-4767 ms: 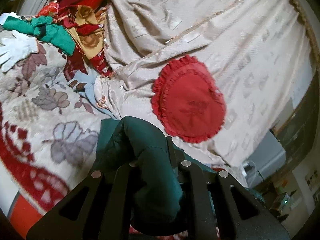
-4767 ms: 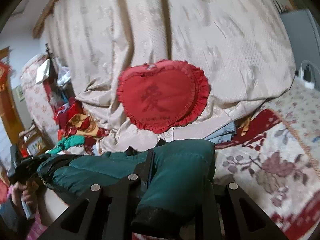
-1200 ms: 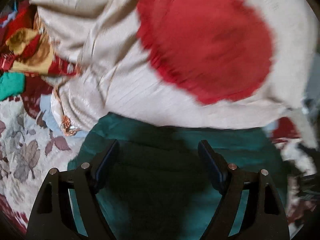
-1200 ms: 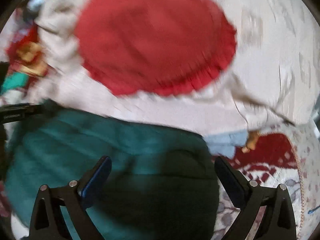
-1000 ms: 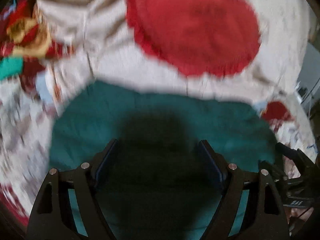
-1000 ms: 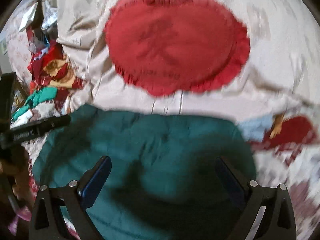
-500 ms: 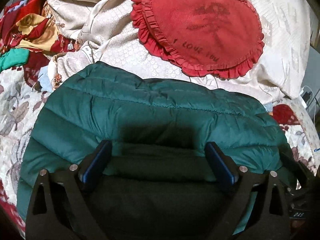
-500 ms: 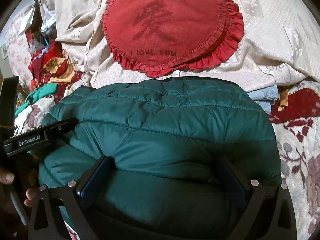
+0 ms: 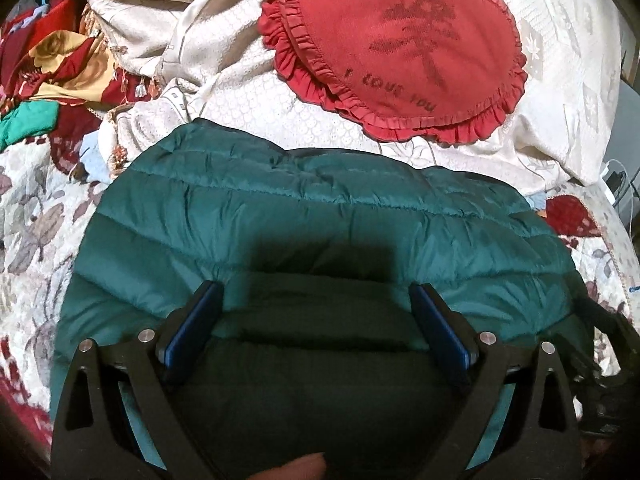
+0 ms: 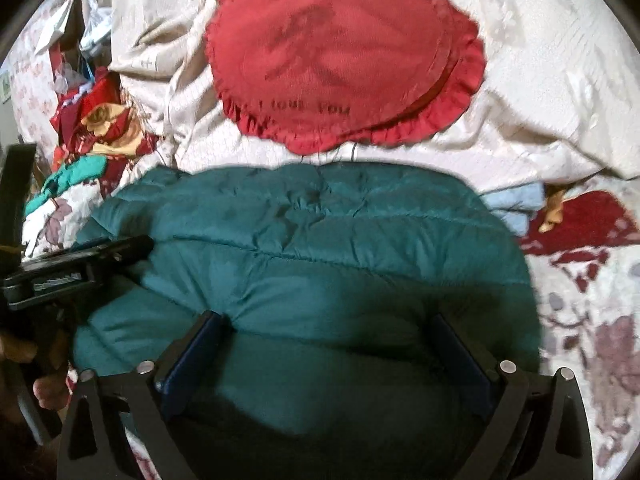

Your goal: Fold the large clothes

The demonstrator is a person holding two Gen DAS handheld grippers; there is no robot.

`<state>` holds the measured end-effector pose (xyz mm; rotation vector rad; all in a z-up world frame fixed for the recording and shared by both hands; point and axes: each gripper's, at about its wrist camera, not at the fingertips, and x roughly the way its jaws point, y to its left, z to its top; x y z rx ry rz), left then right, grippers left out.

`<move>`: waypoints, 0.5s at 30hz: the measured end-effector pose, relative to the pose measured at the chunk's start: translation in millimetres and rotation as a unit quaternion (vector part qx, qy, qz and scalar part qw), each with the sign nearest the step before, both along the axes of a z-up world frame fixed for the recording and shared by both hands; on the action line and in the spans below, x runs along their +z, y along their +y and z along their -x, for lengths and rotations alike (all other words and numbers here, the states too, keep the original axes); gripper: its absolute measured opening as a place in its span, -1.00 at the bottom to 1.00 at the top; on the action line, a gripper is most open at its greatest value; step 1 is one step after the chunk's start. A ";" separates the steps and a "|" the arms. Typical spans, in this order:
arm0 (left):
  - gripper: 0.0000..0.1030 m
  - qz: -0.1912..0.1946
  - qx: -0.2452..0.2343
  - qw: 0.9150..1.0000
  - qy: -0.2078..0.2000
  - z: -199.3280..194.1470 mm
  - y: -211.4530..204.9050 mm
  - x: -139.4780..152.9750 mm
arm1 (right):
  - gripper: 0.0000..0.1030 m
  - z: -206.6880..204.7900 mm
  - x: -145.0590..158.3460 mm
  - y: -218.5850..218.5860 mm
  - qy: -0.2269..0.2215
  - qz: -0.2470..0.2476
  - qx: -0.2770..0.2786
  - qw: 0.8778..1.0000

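Green puffer jacket [image 9: 320, 216] is down on the bed, lying in a folded bundle across the floral bedspread [image 9: 28, 216], its far edge right up against the cream quilt [image 9: 248, 120]. From the left wrist camera, the left hand-held gripper [image 9: 318, 312] hangs over the near part of the jacket, jaws spread wide after just opening, blue pads either side of a dark puffed section; whether they brush the fabric I cannot tell. Beyond the jacket, a red heart-shaped cushion [image 9: 400, 48] with a ruffled rim sits on the cream quilt. Off to the left there's a heap of red and gold cloth [image 9: 60, 64] with a bit of bright green fabric [image 9: 28, 124] beside it.

Over to the right wrist camera, slightly blurred: the right hand-held gripper [image 10: 330, 348] is also spread wide above the jacket [image 10: 320, 240], nothing pinched. The left hand-held gripper [image 10: 80, 268] shows at the left edge, lying against the jacket's side, with the person's fingers [image 10: 48, 392] curled below it. The cushion [image 10: 332, 52] is straight ahead, and a pale blue cloth [image 10: 516, 204] peeks out at the jacket's right.
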<state>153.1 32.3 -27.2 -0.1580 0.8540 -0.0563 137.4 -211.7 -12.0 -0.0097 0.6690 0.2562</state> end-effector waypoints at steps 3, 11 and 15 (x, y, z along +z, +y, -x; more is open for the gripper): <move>0.88 -0.004 0.002 1.000 0.003 11.8 0.8 5.8 | 0.99 19.3 3.5 -6.1 0.005 -0.017 0.002 1.000; 0.95 -0.045 -0.030 0.998 0.028 38.4 -4.4 -11.3 | 1.00 10.0 -12.0 -10.6 0.073 -0.017 -0.011 0.997; 0.95 -0.048 -0.032 0.998 0.038 39.9 -5.8 -16.0 | 1.00 14.6 -14.0 -4.1 0.080 0.011 -0.010 0.997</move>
